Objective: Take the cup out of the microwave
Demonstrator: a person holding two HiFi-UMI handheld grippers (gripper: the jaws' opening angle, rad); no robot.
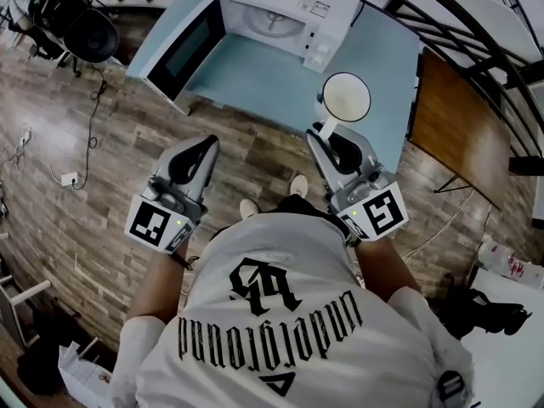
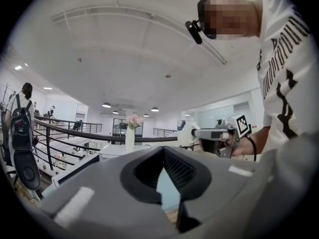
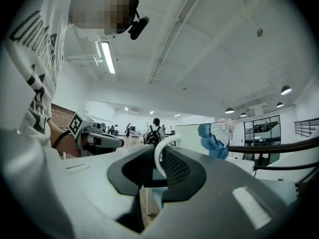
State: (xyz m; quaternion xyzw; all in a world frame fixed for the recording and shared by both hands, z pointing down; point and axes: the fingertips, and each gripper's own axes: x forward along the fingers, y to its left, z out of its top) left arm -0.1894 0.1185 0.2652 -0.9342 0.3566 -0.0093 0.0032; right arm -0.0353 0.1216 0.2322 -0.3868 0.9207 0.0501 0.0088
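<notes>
The white cup hangs over the right end of the light blue table, clear of the microwave. My right gripper is shut on its curved handle, which stands between the black pads; the cup's body shows a blue print. The white microwave sits at the table's far side with its door swung open to the left. My left gripper is held above the wooden floor in front of the table, its tips together with nothing in them.
A brown desk and a black railing stand to the right of the table. A black office chair is at the far left, with a cable on the floor. A vase of flowers stands beyond the table.
</notes>
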